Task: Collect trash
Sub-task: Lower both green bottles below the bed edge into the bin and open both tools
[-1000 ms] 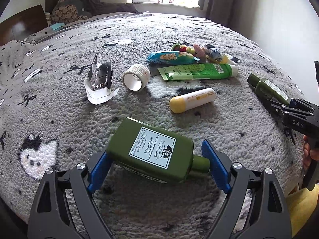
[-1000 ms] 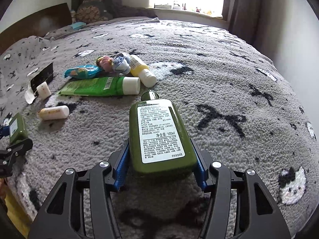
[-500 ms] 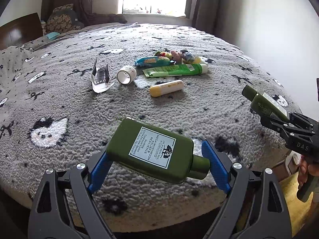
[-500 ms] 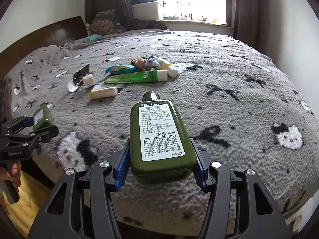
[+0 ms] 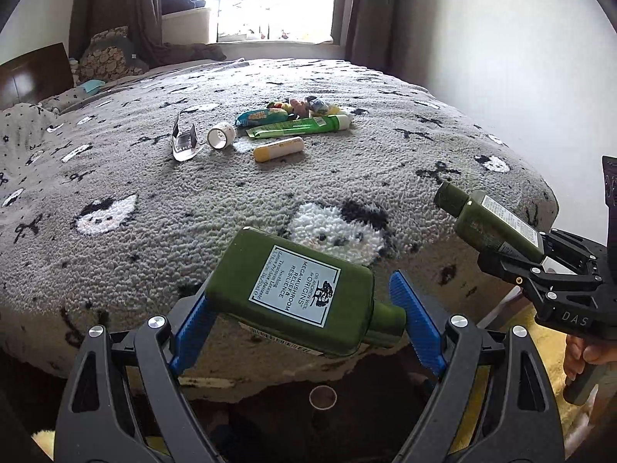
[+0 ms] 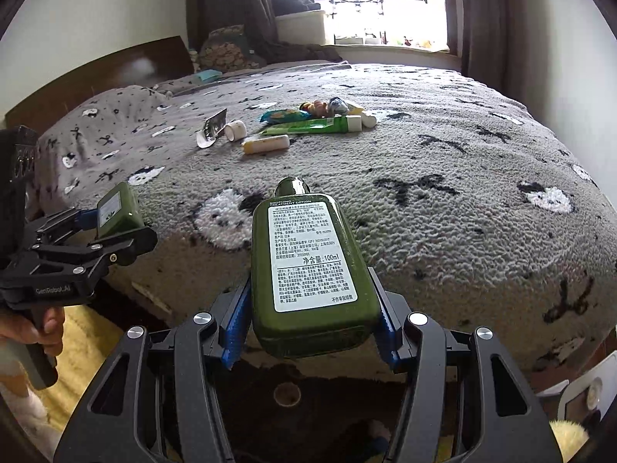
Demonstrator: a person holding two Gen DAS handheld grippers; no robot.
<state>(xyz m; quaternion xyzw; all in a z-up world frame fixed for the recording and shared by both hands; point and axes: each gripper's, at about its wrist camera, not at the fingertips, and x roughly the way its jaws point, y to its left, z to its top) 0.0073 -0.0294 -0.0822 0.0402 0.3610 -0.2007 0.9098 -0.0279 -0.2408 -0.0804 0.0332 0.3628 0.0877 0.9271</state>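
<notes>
**Inspector:** Nearest the bed's (image 5: pixel 443 146) front edge, what do you record?

**Assistant:** Left gripper (image 5: pixel 304 308) is clamped end to end on a green lotion bottle (image 5: pixel 297 293) lying crosswise, base against one pad, cap against the other. Right gripper (image 6: pixel 308 316) grips a second green bottle (image 6: pixel 308 258) by its sides, cap pointing away. Both hang just off that edge.

**Inspector:** Risks?

**Assistant:** In my judgement, the crosswise bottle could pivot and drop, since only its cap and base are pinched.

**Inspector:** Farther up the bed?

**Assistant:** A yellow-capped tube (image 5: pixel 278 149), a white roll (image 5: pixel 220 136), a torn wrapper (image 5: pixel 184 142), a green tube (image 5: pixel 299 126) and a snack packet (image 5: pixel 262 116) remain uncollected.

**Inspector:** Legible writing?

**Assistant:** "ORIGINS MEGA-MUSHROOM RELIEF & RESILIENCE" on the crosswise bottle; "SOOTHING TREATMENT LOTION", "100ml" on the other; "DAS" and "GenRobot.AI" on the grippers.
</notes>
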